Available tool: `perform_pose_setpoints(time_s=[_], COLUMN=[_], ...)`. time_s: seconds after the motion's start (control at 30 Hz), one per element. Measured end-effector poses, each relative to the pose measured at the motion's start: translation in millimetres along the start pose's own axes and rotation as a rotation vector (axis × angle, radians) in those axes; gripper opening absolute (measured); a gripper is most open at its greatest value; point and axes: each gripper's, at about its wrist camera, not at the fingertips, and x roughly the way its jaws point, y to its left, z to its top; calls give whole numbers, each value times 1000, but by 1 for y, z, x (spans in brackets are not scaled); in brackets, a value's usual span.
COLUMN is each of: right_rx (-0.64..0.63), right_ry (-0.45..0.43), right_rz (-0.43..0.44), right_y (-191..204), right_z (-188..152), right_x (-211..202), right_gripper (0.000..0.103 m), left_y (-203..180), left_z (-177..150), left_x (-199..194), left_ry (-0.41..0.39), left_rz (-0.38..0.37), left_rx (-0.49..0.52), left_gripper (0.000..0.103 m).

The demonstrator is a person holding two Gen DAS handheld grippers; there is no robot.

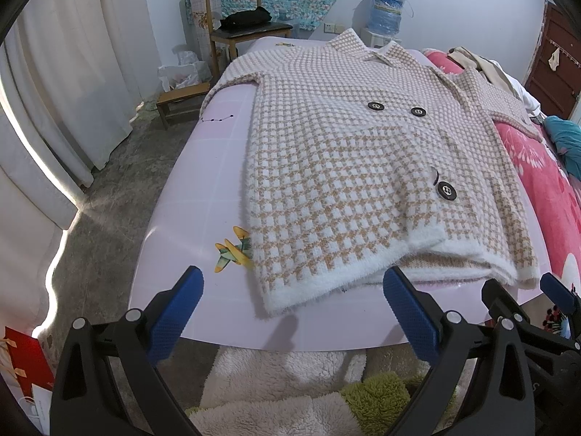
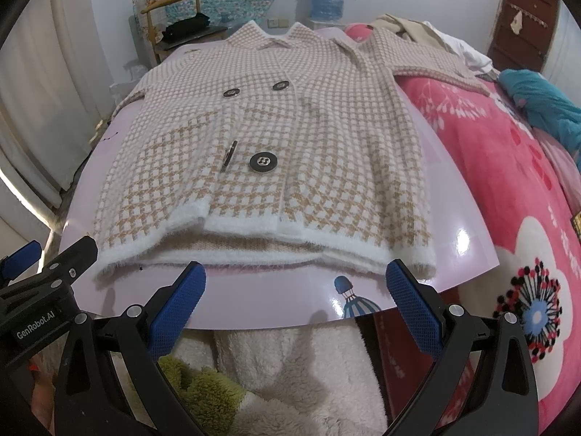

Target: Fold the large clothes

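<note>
Hovering spread, left fingers [image 1: 189, 290] and right fingers [image 2: 399, 283] face the coat [image 2: 268, 152] hem.

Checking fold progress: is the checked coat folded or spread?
Spread. The checked coat lies flat, collar and hem at opposite ends, one sleeve reaching onto the pink blanket.

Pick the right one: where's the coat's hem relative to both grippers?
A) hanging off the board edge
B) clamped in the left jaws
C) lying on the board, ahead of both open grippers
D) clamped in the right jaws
C: the hem lies flat on the pink board, while the left gripper and right gripper both stand open short of it, holding nothing.
</note>
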Motion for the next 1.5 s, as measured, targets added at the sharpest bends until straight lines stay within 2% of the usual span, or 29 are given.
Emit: perform_pose_setpoints(time_s=[1.5], right_rx=[-3], right_ry=[-24], right_rz=[-26], right_y=[2], right_z=[4], right_x=[-8], right_gripper=[96], left_y=[4], left_z=[3], left_x=[-5], left_ry=[-4], left_rz=[-3], left_rx=[-2], left_gripper=[97])
